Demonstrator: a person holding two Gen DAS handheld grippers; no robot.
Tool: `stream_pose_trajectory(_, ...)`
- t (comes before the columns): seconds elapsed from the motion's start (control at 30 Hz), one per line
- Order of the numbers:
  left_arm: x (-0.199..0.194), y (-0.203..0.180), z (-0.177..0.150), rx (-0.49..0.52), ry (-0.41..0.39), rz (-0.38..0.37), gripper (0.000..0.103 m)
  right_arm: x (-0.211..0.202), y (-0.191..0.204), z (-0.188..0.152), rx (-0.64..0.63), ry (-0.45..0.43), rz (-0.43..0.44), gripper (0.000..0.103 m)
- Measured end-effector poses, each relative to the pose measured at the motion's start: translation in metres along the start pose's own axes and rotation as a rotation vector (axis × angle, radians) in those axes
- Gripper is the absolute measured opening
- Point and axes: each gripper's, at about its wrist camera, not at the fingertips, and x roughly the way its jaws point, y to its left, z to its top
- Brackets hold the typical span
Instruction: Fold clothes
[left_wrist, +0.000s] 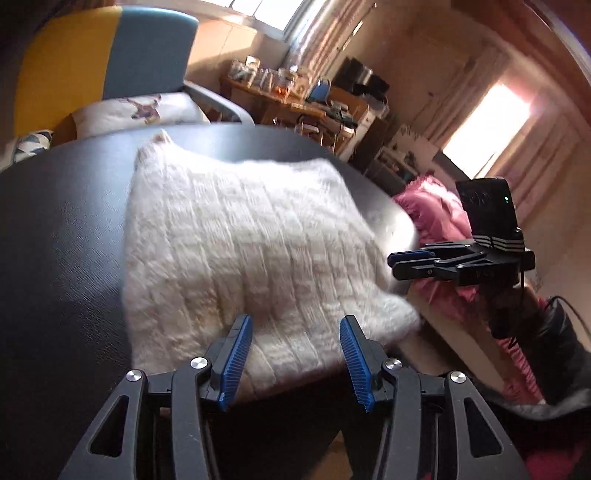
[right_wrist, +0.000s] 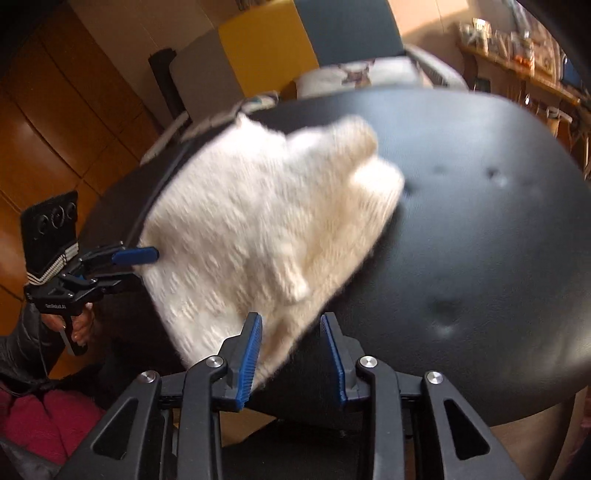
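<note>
While both grippers gape, white knit (left_wrist: 236, 236) lies on black table (left_wrist: 62, 229).

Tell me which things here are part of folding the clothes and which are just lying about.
Part of the job:
white knitted garment
black table it lies on
left gripper, open
right gripper, open

Lying about:
pink bedding
blue and yellow chair
patterned cushion
cluttered wooden desk

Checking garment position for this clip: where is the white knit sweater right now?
The white knit sweater lies folded on the round black table, ahead of both open grippers, its near edge reaching the table's rim by the left gripper.
</note>
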Motion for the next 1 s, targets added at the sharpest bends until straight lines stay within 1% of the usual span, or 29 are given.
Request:
stream_pose_trajectory(0.1, -0.019, 0.008, 0.013, -0.035, -0.071, -0.006, 0.053, -0.018, 0.016, 0.018, -0.035, -0.081, -0.007, 0.033)
stream_pose_trajectory(0.17, -0.022, 0.014, 0.023, -0.042, -0.102, 0.029, 0.056, -0.012, 0.027, 0.039, -0.057, -0.116, -0.008, 0.033)
stream_pose_trajectory(0.2, -0.019, 0.018, 0.026, -0.039, -0.102, 0.047, 0.056, -0.005, 0.032, 0.044, -0.064, -0.118, -0.011, 0.033)
stream_pose_trajectory(0.23, -0.015, 0.021, 0.029, -0.036, -0.098, 0.065, 0.056, 0.002, 0.032, 0.050, -0.064, -0.105, -0.013, 0.033)
stream_pose_trajectory(0.27, -0.008, 0.024, 0.028, -0.040, -0.073, 0.081, 0.057, 0.016, 0.031, 0.054, -0.059, -0.080, -0.023, 0.033)
stream_pose_trajectory(0.33, 0.008, 0.028, 0.022, -0.037, -0.024, 0.123, 0.057, 0.047, 0.021, 0.052, -0.020, 0.014, -0.080, 0.033)
stream_pose_trajectory(0.37, 0.013, 0.028, 0.016, -0.026, -0.020, 0.133, 0.057, 0.061, 0.016, 0.051, 0.001, 0.054, -0.103, 0.032)
stream_pose_trajectory(0.47, 0.015, 0.023, 0.006, 0.009, -0.023, 0.144, 0.057, 0.070, -0.004, 0.040, 0.104, 0.014, -0.046, 0.032)
stream_pose_trajectory(0.57, 0.005, 0.030, 0.018, -0.037, -0.034, 0.088, 0.057, 0.064, -0.012, 0.038, 0.164, -0.009, -0.011, 0.032)
stream_pose_trajectory(0.6, -0.001, 0.034, 0.024, -0.052, -0.042, 0.071, 0.058, 0.059, -0.016, 0.038, 0.199, -0.027, 0.019, 0.033)
stream_pose_trajectory(0.63, -0.007, 0.040, 0.031, -0.070, -0.060, 0.061, 0.058, 0.050, -0.022, 0.036, 0.248, -0.066, 0.060, 0.034)
stream_pose_trajectory(0.67, -0.013, 0.048, 0.039, -0.093, -0.080, 0.059, 0.062, 0.041, -0.029, 0.034, 0.299, -0.106, 0.100, 0.034)
stream_pose_trajectory(0.7, -0.019, 0.056, 0.046, -0.115, -0.097, 0.057, 0.068, 0.032, -0.038, 0.030, 0.353, -0.154, 0.139, 0.036)
stream_pose_trajectory(0.77, -0.018, 0.077, 0.059, -0.166, -0.104, 0.055, 0.074, 0.021, -0.058, 0.019, 0.455, -0.196, 0.193, 0.053)
stream_pose_trajectory(0.8, -0.013, 0.089, 0.065, -0.202, -0.091, 0.033, 0.077, 0.019, -0.067, 0.014, 0.503, -0.206, 0.214, 0.059)
stream_pose_trajectory(0.83, -0.006, 0.099, 0.070, -0.236, -0.063, -0.006, 0.078, 0.022, -0.076, 0.009, 0.542, -0.195, 0.236, 0.070)
stream_pose_trajectory(0.87, 0.003, 0.108, 0.073, -0.269, -0.028, -0.034, 0.078, 0.026, -0.084, 0.004, 0.581, -0.183, 0.258, 0.074)
stream_pose_trajectory(0.9, 0.012, 0.116, 0.077, -0.295, 0.004, -0.045, 0.078, 0.032, -0.091, 0.000, 0.617, -0.168, 0.284, 0.075)
stream_pose_trajectory(0.93, 0.020, 0.119, 0.078, -0.304, 0.024, -0.062, 0.079, 0.038, -0.096, -0.003, 0.649, -0.154, 0.309, 0.079)
stream_pose_trajectory(0.97, 0.027, 0.123, 0.080, -0.314, 0.045, -0.078, 0.080, 0.043, -0.097, -0.004, 0.656, -0.144, 0.321, 0.084)
stream_pose_trajectory(1.0, 0.033, 0.124, 0.080, -0.324, 0.066, -0.091, 0.080, 0.047, -0.099, -0.004, 0.662, -0.134, 0.333, 0.084)
